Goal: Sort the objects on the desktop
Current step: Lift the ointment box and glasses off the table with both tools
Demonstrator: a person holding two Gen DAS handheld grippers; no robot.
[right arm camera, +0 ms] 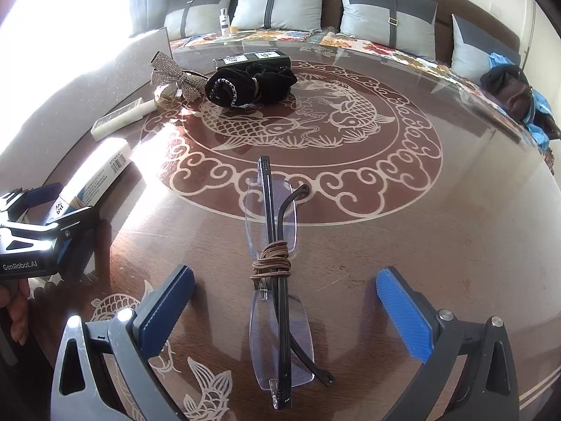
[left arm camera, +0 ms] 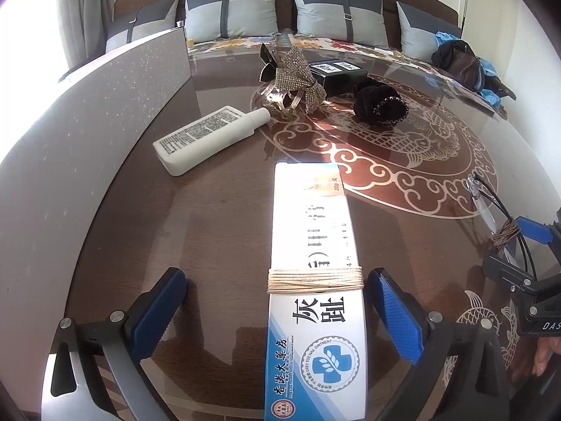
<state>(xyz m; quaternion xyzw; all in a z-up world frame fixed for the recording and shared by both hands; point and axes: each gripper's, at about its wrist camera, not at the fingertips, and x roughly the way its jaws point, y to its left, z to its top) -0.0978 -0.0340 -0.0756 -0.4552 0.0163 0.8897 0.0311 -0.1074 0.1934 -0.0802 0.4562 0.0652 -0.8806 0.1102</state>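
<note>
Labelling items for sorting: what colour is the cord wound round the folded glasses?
Brown cord, wound round the glasses; clearest in the right wrist view.

Both grippers point steeply downward, side by side. The left gripper [left arm camera: 277,319] has its jaws spread wide, pads touching nothing. The right gripper [right arm camera: 284,315] gapes the same (fingertips of the holding hands show behind each).

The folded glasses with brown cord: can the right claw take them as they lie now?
Probably yes. The folded glasses lie flat on the table between the open right claw, whose pads stand clear on both sides. Nothing blocks them; only their thin frame may make gripping delicate.
</note>
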